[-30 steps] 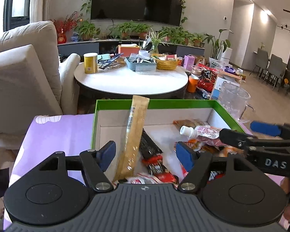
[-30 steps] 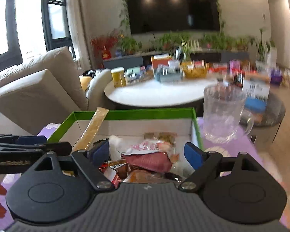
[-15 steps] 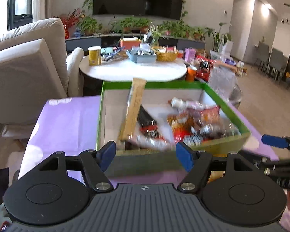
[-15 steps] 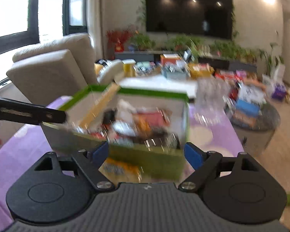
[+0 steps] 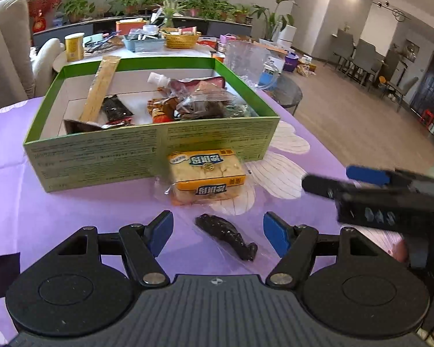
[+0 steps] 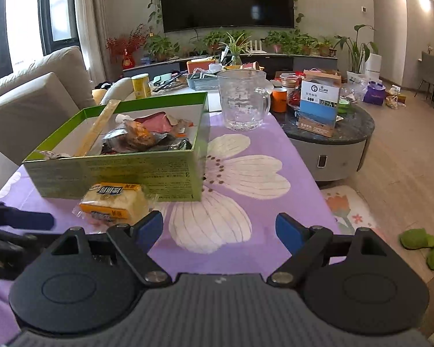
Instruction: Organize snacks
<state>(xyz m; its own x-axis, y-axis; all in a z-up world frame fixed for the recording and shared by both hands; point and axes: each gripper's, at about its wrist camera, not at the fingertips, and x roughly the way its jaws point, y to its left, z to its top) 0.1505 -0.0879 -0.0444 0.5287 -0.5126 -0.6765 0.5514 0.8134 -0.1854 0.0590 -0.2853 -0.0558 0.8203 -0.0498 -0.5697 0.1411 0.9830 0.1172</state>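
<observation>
Pick-up step: both the left hand-held gripper (image 5: 218, 228) and right hand-held gripper (image 6: 219, 230) gape empty; next, left closes on dark snack packet (image 5: 227, 237) between its jaws.

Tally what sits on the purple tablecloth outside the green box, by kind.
Yellow snack packs: 1
Dark snacks in clear wrap: 1
Glass jugs: 1
Total: 3
</observation>
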